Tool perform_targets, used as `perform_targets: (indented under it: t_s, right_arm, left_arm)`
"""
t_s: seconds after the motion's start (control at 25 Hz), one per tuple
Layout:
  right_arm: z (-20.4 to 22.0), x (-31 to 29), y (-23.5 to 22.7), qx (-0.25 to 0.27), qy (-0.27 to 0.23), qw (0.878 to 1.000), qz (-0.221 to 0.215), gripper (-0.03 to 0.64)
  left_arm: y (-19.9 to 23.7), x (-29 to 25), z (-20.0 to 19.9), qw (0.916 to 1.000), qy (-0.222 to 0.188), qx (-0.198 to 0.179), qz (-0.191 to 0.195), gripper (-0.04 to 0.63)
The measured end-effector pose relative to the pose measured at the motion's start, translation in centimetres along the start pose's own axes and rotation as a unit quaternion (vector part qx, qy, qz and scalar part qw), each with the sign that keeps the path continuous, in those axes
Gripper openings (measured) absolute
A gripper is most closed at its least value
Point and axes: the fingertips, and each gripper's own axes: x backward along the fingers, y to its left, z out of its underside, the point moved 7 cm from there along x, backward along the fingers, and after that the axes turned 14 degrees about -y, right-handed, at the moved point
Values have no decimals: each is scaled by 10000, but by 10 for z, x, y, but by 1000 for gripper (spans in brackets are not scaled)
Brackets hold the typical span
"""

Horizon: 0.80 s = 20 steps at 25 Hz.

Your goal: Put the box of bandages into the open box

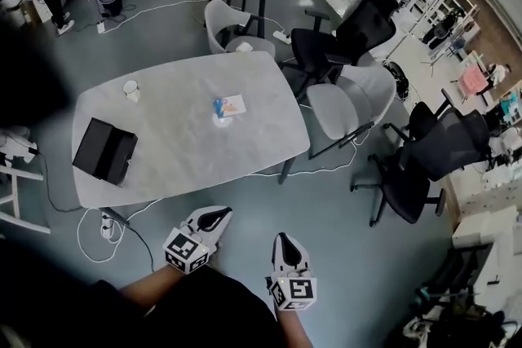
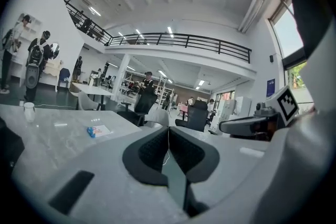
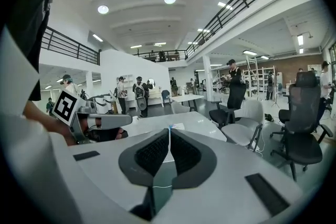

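The box of bandages [image 1: 224, 106], small and blue on a white card, lies near the middle of the grey table [image 1: 179, 167]. The open black box [image 1: 104, 151] sits at the table's left front corner. Both grippers hang in front of the table's near edge, apart from both objects. My left gripper [image 1: 214, 218] is shut with nothing between its jaws. My right gripper [image 1: 285, 243] is likewise shut and empty. In the left gripper view the bandage box [image 2: 97, 130] lies far ahead on the tabletop, left of the closed gripper [image 2: 168, 131]. The right gripper [image 3: 169, 131] points over the table.
A white cup [image 1: 131, 90] stands at the table's far left. Grey chairs [image 1: 342, 106] and black office chairs [image 1: 424, 163] crowd the right side. A cable and power strip [image 1: 106, 226] lie on the floor by the near-left table leg. People stand in the background.
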Motion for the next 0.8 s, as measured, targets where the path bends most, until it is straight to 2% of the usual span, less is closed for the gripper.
perform_targets:
  t_s: [0.2, 0.32, 0.44, 0.6, 0.8]
  right_arm:
    - [-12, -72, -11, 76, 69, 9999, -61, 14]
    - [-12, -105, -18, 193, 42, 9998, 101, 14]
    - [-14, -138, -25, 152, 47, 9996, 214, 14]
    - [-16, -168, -27, 19, -88, 9994, 329, 14]
    - [-10, -189, -33, -31, 106, 9997, 235, 13]
  left_arm:
    - [62, -34, -14, 9999, 44, -55, -146, 17]
    - [90, -52, -22, 9998, 86, -127, -112, 17]
    - [112, -65, -34, 9998, 205, -25, -69, 17]
    - [138, -73, -46, 9991, 419, 4, -44, 17]
    - [171, -92, -44, 9982, 577, -95, -110, 18]
